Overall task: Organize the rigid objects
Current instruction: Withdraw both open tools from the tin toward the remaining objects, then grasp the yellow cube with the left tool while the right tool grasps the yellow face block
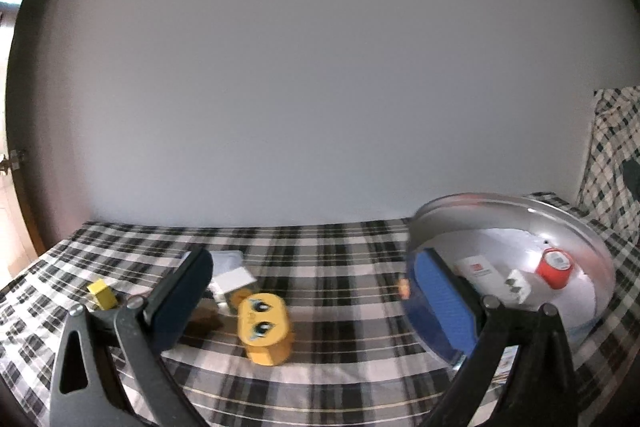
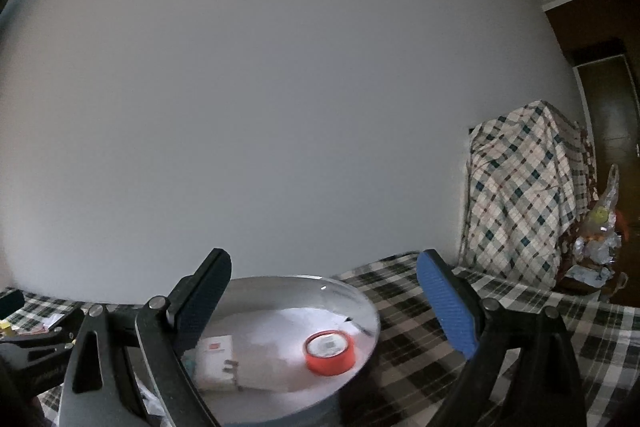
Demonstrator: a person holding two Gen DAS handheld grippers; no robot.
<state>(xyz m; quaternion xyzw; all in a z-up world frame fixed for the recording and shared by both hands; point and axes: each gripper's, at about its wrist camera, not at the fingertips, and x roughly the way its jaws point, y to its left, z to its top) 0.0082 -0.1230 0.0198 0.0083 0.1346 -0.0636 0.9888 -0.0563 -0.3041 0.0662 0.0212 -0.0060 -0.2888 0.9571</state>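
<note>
Right now I hold both jaws wide and empty, left gripper (image 1: 308, 303) facing the yellow box (image 1: 265, 327) left of the metal bowl (image 1: 576, 227), so I judge grasping it comes next.

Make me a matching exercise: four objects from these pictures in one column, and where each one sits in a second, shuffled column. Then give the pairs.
Things:
1. red round tin
2. yellow rounded case with cartoon eyes
3. small yellow block
4. white plug adapter

Places:
A. on the checked cloth, between the left gripper's fingers
B. in the round metal tray, far side
C. on the cloth, far left
D. in the tray, beside a white box

Pairs: 1-B, 2-A, 3-C, 4-D
</note>
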